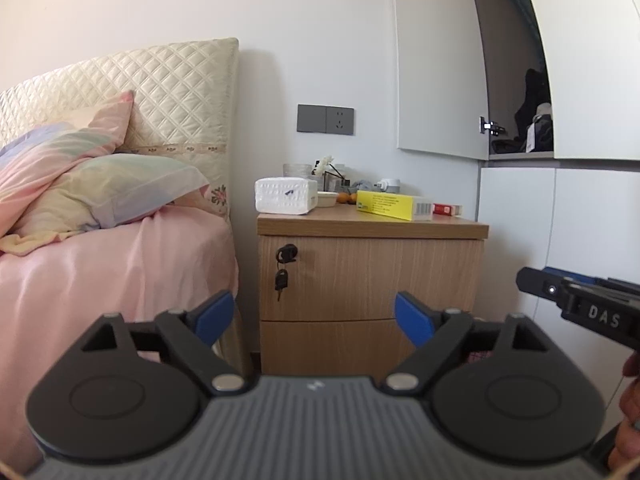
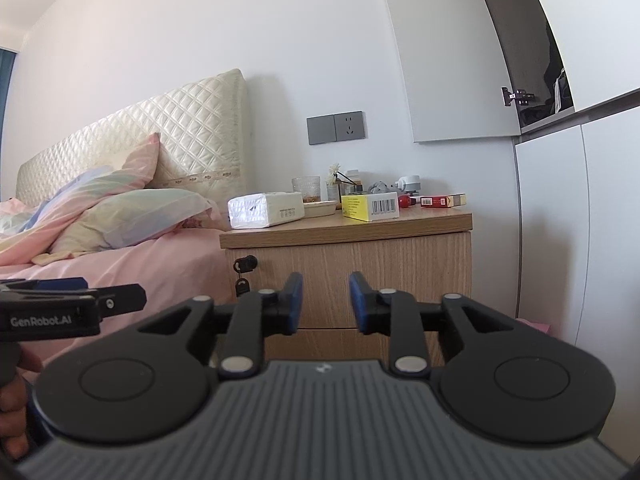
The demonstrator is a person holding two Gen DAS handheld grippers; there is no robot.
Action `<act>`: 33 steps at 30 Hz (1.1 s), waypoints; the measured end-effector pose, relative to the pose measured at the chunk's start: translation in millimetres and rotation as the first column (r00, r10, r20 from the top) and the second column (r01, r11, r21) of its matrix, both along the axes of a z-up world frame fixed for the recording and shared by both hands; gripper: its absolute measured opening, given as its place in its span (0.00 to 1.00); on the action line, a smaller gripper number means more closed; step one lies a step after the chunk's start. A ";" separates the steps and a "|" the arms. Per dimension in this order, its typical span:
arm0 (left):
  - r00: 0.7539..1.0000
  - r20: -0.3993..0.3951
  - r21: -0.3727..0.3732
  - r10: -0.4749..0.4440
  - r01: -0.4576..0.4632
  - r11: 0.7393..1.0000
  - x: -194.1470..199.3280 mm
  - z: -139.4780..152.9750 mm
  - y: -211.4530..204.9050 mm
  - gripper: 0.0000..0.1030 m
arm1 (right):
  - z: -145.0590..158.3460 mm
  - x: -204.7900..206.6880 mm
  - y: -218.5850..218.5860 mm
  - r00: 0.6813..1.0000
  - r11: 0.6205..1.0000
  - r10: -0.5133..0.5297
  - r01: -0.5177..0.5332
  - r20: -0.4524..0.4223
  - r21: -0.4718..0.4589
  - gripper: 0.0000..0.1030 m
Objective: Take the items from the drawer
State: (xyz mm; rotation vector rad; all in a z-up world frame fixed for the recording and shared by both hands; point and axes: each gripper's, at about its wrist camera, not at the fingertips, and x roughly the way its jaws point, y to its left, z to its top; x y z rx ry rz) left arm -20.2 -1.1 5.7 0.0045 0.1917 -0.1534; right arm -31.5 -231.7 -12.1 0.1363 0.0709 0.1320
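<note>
A wooden bedside cabinet (image 1: 370,280) stands against a white wall, between a bed with pink sheets (image 1: 100,280) at its 9 o'clock and white wardrobe doors (image 1: 560,240) at its 3 o'clock. Both of its drawers are closed: the upper drawer (image 1: 372,276) has a lock with a key (image 1: 281,279) hanging at its top left corner, and the lower drawer (image 1: 336,344) sits directly beneath it.

On the cabinet top lie a white tissue pack (image 1: 285,195) toward 9 o'clock, a yellow box (image 1: 390,205) in the middle, and a red packet (image 1: 447,209) toward 3 o'clock, with small clutter behind them.

The left gripper (image 1: 314,318) hovers in front of the drawers, fingers wide apart, holding nothing. The right gripper (image 2: 325,302) hangs beside it at its 3 o'clock, fingers parted by a narrower gap, also empty. Neither touches the cabinet.
</note>
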 end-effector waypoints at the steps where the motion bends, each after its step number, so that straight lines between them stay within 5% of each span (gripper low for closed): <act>1: 1.000 0.000 0.001 0.000 0.000 1.000 0.0 0.0 -0.1 0.87 | 0.0 -0.3 -0.5 1.000 1.000 -0.002 0.002 0.003 0.002 0.51; 3: 1.000 -0.001 0.002 -0.001 0.001 1.000 0.0 -0.1 -0.4 0.87 | -0.1 -1.3 -1.3 1.000 1.000 -0.009 0.009 0.012 0.005 0.87; 6: 1.000 0.000 0.004 -0.002 0.002 1.000 -0.4 -0.4 -0.4 0.88 | -0.1 -2.8 -2.5 0.999 1.000 -0.019 0.018 0.026 0.011 1.00; 33: 1.000 -0.009 0.022 0.018 -0.018 1.000 1.3 -2.6 -4.0 0.99 | -1.5 -3.7 0.9 1.000 1.000 0.006 -0.006 0.012 -0.009 1.00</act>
